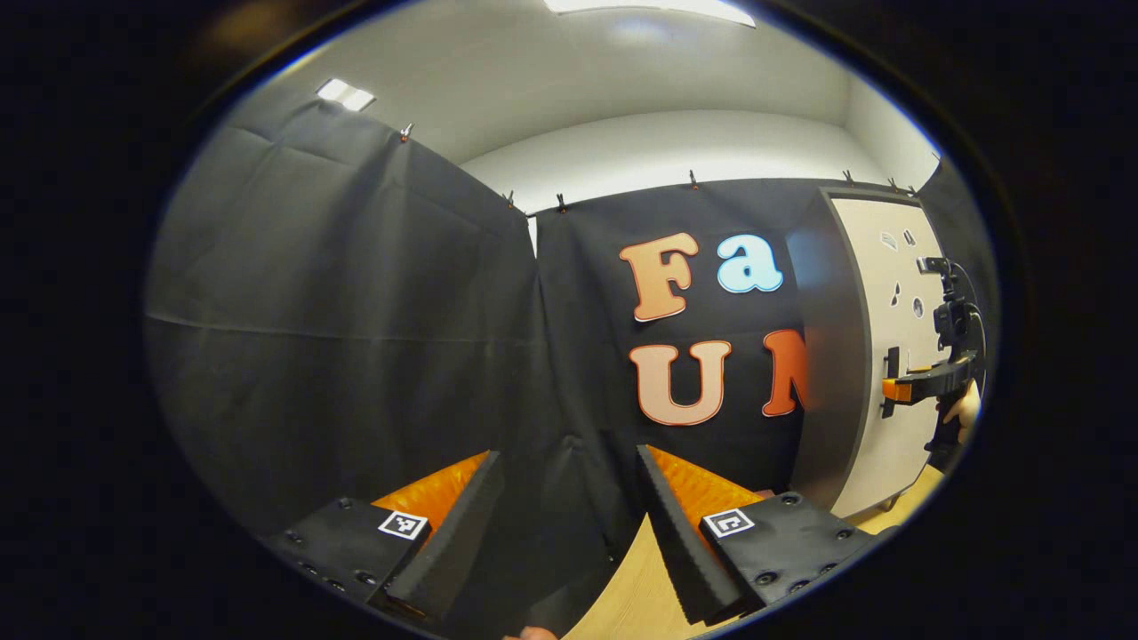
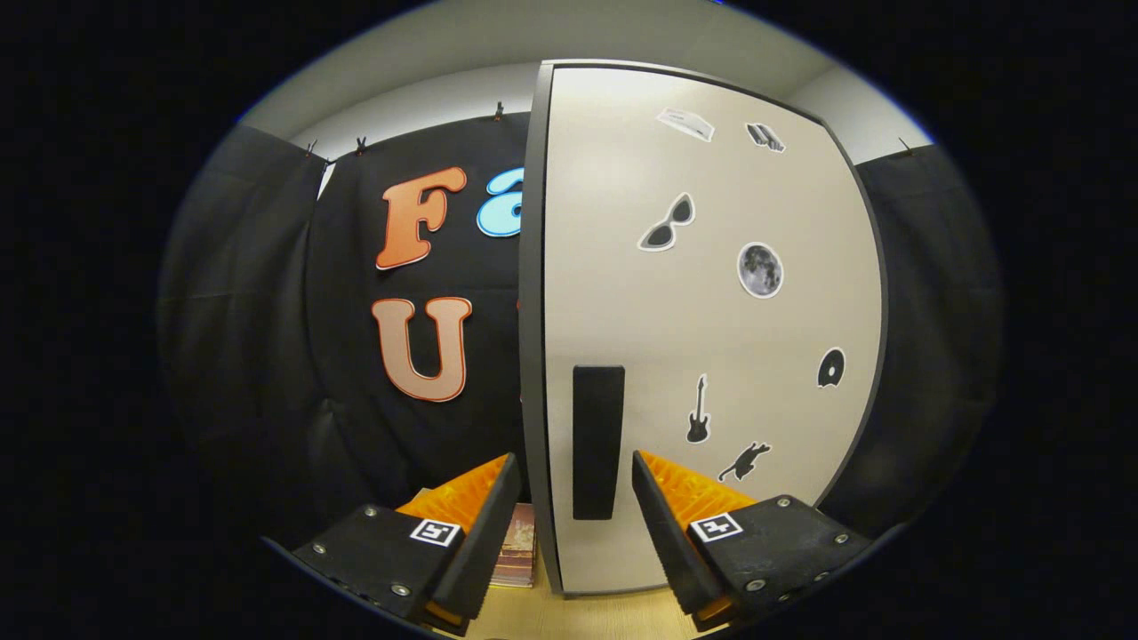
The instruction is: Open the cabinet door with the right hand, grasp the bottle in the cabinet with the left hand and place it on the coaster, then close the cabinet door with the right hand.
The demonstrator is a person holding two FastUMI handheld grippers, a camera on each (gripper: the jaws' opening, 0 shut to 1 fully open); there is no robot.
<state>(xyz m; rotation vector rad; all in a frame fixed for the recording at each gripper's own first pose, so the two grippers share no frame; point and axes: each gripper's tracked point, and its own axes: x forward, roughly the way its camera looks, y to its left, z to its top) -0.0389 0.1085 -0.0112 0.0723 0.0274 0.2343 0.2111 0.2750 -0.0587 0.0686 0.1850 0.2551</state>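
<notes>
Facing the shut cabinet door [image 2: 711, 356], the right gripper [image 2: 569, 524] hangs with fingers wide apart and empty, the dark upright handle [image 2: 597, 442] between them, slightly ahead. Stickers right of the handle carry pictures, no legible writing. Left of the door, low, something book-like [image 2: 518, 556] lies on the wooden table [image 2: 569, 613]. Left gripper [image 1: 569, 524]: wide, empty, facing black cloth.

wooden tabletop [image 1: 622, 596], ceiling lights [image 1: 345, 93] (lit)
</notes>
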